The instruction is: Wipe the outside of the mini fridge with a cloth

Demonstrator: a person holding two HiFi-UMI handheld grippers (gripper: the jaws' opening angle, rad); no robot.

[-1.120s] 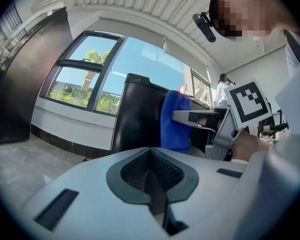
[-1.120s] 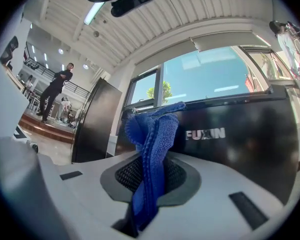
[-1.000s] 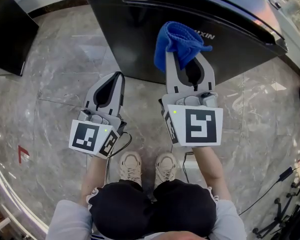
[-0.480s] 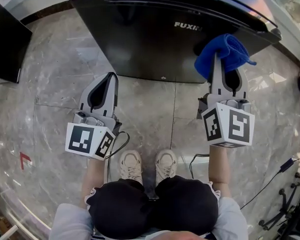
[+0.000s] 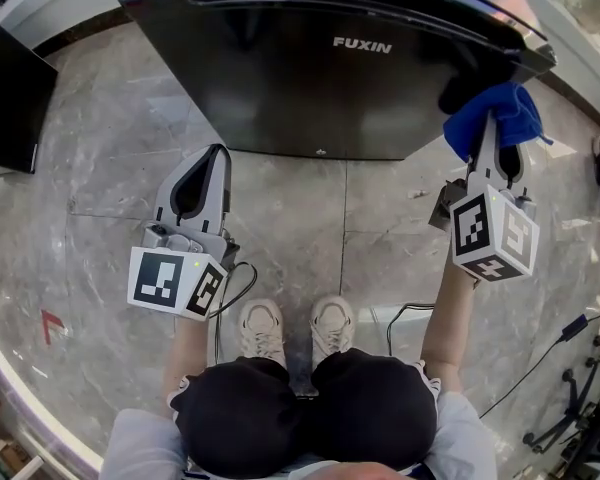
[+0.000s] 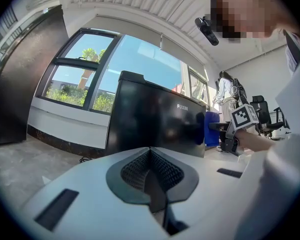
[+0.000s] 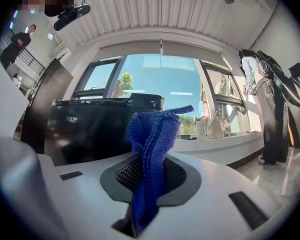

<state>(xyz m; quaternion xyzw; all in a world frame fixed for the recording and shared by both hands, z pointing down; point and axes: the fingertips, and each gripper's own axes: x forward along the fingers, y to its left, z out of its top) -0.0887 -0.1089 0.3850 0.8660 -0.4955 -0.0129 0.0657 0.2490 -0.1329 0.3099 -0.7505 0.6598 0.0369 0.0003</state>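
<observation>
Now, head view: the mini fridge point(image 5: 320, 78) fills the top of the frame, its dark front facing the person; the blue cloth point(image 5: 492, 116) sits at that front's right edge, upper right, clamped in the right gripper point(image 5: 498, 140)
Shift: a second ago the cloth was near the middle of the front, half a second ago further right; it has swept across to the corner
Left gripper point(image 5: 216, 154): at middle left over the marble floor point(image 5: 100, 178), well apart from the fridge; no part in the wiping
Left gripper view: jaws pressed together with nothing between them; fridge point(image 6: 155, 119) ahead, cloth point(image 6: 211, 129) a blue patch at its right edge
Right gripper view: jaws clenched on the cloth point(image 7: 152, 134), which stands up in a folded tuft; fridge point(image 7: 90, 124) lies left of it
Contact: whether the cloth touches the corner I cannot tell
Meaning: one pass across the front looks finished; the sides and top probably remain
</observation>
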